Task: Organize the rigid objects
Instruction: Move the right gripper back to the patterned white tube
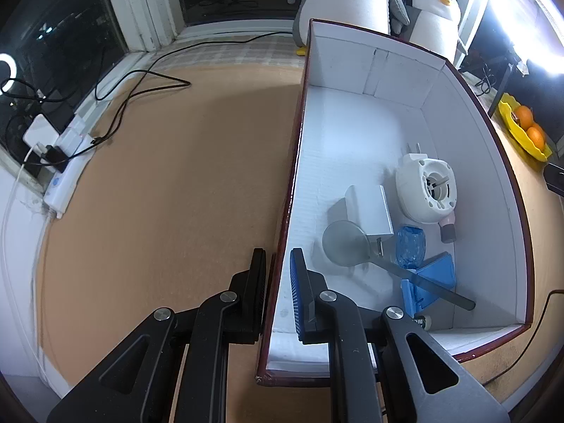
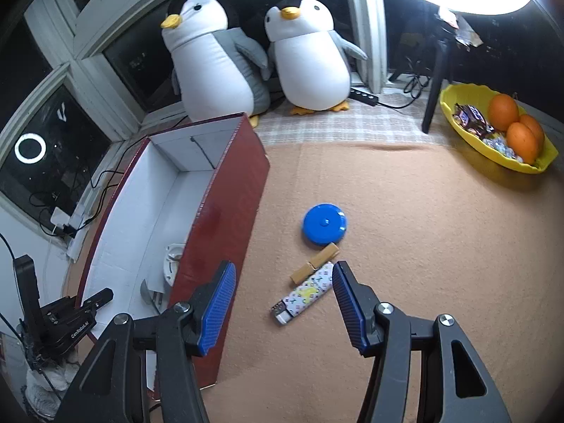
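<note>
The lighter [image 2: 302, 298] is seen lying flat on the bench [image 2: 405, 246], just ahead of the right gripper [image 2: 282, 303] and framed between its two blue fingers [image 2: 216, 308], which are spread apart with nothing held. Its long axis runs diagonally, metal head toward the camera and to the left, far end up and to the right, so it lies askew to the line between the fingers rather than squarely across it; a roll of the wrist is judged necessary before the fingers can be closed across the narrow sides. A tan stick [image 2: 314, 262] is touching the lighter along its far left side, and the blue disc [image 2: 324, 224] sits just beyond both. All three are found right of the box [image 2: 225, 211], near its red outer wall.

The left gripper [image 1: 278, 292] is clenched on the box's near left wall, one finger outside and one inside, apparently steadying it. Items already placed are gathered at the box's near right corner. The right hand is clearly the nearer to the lighter.
</note>
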`<move>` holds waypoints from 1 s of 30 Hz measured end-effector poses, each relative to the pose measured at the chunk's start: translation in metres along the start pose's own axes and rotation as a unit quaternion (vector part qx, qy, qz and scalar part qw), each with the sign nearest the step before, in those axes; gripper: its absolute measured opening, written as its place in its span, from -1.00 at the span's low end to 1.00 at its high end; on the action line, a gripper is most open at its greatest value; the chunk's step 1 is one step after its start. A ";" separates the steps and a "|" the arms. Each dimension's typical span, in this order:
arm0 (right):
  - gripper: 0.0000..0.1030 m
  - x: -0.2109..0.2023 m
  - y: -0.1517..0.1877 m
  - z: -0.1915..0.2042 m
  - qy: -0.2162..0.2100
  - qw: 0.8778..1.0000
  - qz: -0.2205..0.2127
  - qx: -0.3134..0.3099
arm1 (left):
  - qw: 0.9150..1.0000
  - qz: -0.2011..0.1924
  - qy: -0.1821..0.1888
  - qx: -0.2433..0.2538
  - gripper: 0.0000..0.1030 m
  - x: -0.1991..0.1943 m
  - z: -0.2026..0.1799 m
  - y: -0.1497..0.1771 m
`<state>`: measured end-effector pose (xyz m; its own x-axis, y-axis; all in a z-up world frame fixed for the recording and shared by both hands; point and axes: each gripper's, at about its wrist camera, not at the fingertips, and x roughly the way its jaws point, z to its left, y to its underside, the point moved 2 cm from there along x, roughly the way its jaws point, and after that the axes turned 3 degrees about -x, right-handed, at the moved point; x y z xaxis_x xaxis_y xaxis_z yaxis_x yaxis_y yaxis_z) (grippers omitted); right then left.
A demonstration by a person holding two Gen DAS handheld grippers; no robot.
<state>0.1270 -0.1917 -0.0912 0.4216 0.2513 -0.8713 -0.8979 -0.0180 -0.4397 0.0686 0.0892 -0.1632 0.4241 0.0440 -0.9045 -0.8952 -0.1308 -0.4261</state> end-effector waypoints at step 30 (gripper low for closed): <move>-0.01 0.050 0.027 -0.046 0.007 0.991 0.067 0.117 | 1.000 0.009 0.011 0.027 -0.76 0.005 -0.003 -0.002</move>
<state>0.1294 -0.2241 -0.1563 0.2964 0.2480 -0.9223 -0.9500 0.1758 -0.2580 0.0728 0.0867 -0.1665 0.4104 0.0213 -0.9117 -0.9084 -0.0781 -0.4107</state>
